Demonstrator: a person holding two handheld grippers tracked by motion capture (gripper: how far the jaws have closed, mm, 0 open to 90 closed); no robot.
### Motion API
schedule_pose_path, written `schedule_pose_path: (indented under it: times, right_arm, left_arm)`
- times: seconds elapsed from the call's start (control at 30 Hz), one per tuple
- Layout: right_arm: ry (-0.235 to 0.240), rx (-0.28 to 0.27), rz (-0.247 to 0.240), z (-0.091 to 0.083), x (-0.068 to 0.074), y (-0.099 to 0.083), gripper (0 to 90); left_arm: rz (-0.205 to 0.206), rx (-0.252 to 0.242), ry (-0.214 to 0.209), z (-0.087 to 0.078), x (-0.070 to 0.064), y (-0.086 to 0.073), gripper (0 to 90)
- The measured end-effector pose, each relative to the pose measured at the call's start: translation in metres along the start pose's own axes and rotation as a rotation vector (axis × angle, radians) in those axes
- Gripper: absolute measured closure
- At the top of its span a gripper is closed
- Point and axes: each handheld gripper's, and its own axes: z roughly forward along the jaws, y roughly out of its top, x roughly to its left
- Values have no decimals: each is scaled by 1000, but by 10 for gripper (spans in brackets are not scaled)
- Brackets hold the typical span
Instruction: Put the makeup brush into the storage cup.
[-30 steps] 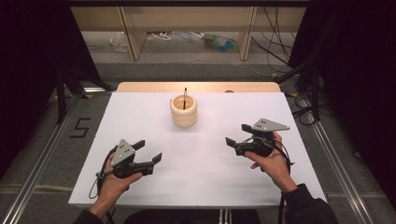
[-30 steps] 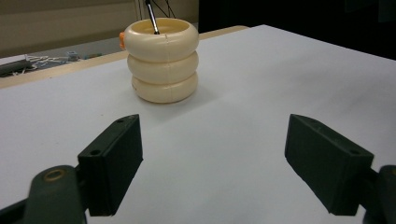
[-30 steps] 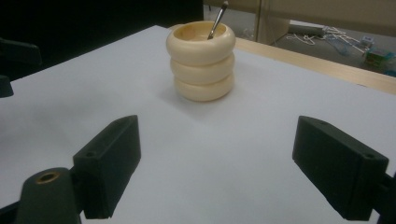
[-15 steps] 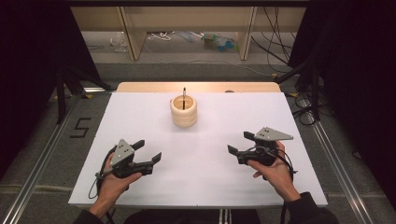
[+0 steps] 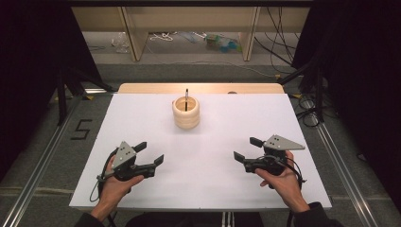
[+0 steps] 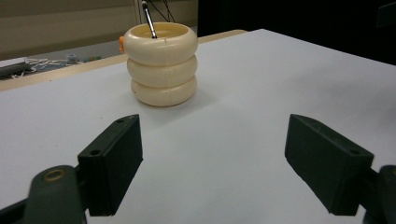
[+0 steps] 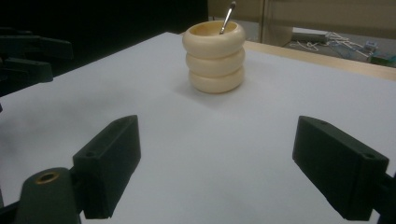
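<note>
A cream ribbed holder [image 5: 186, 113] made of three stacked rings stands upright near the far middle of the white table [image 5: 208, 151]. A thin dark pen [image 5: 187, 98] sticks up out of it. The holder [image 6: 162, 64] and pen [image 6: 149, 19] lie ahead of my left gripper [image 6: 229, 168], and the holder [image 7: 215, 56] with pen [image 7: 227, 17] ahead of my right gripper [image 7: 231, 170]. My left gripper [image 5: 150, 153] rests at the front left, open and empty. At the front right my right gripper [image 5: 248, 148] is open and empty too. Both are well short of the holder.
A wooden strip [image 5: 201, 88] runs along the table's far edge. Beyond it stand wooden legs [image 5: 134, 33] with cables and clutter [image 5: 221, 41] on the floor. A "5" mark [image 5: 80, 128] lies on the floor at left. Metal rails [image 5: 340, 165] flank the table.
My right gripper has drawn back toward the table's front edge and slightly right. My left gripper and the holder have stayed put.
</note>
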Motion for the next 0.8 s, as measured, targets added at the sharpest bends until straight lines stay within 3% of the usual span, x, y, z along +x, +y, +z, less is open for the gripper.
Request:
schedule_pose_path:
  times: [0.1,0.17,0.3,0.43,0.67,0.8]
  right_arm:
    - [-2,5,-7,-3,1,1,164]
    - [8,-19,-3,-2,2,-1,164]
    - [-5,14,-11,-5,2,-2,164]
    - [-17,11,-15,-6,1,-3,164]
    - [-1,-5,-6,-5,0,-5,164]
    - [-3,16,-13,-7,0,-4,164]
  left_arm:
    - [4,2,-3,0,0,0,193]
    - [4,1,-2,0,-1,0,193]
    - [2,2,-1,0,0,0,193]
    - [4,2,-2,0,0,0,193]
    - [2,1,-1,0,0,0,193]
    - [4,2,-2,0,0,0,193]
